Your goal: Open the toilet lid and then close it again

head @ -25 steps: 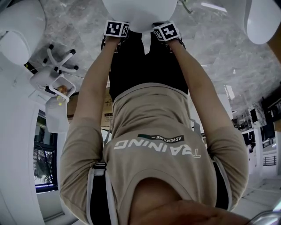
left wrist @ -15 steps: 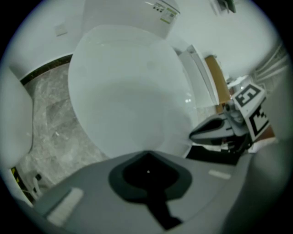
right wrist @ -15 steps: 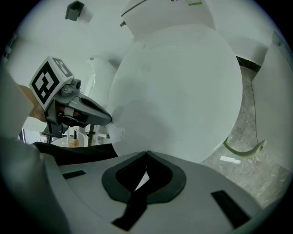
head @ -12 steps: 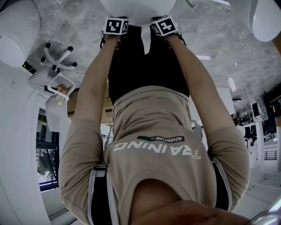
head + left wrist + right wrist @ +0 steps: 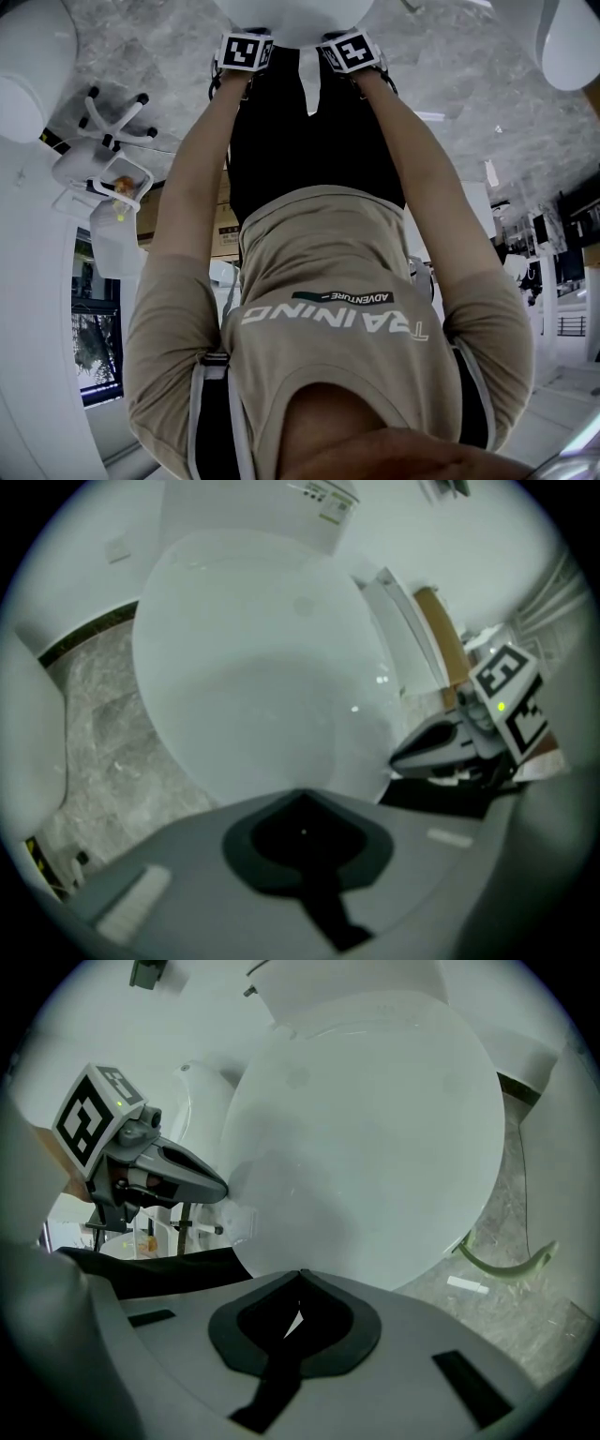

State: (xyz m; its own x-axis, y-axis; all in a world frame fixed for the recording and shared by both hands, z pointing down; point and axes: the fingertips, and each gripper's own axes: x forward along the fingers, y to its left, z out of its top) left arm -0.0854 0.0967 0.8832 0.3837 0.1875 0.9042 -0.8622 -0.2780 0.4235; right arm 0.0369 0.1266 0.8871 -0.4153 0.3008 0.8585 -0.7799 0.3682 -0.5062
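gripper l [image 5: 300, 797] & gripper r [image 5: 300, 1275] clenched empty, tips at toilet lid [image 5: 253, 667] rim, prob touching.

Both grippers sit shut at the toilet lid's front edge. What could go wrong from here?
1. Slip: the left gripper and right gripper have their jaws together with nothing between them, so they can only nudge the glossy toilet lid. A tip may skid off its rim.
2. Slam: I cannot tell whether the lid is fully seated. If not, it may drop unsupported.
3. Clash: the grippers are close side by side and may bump.
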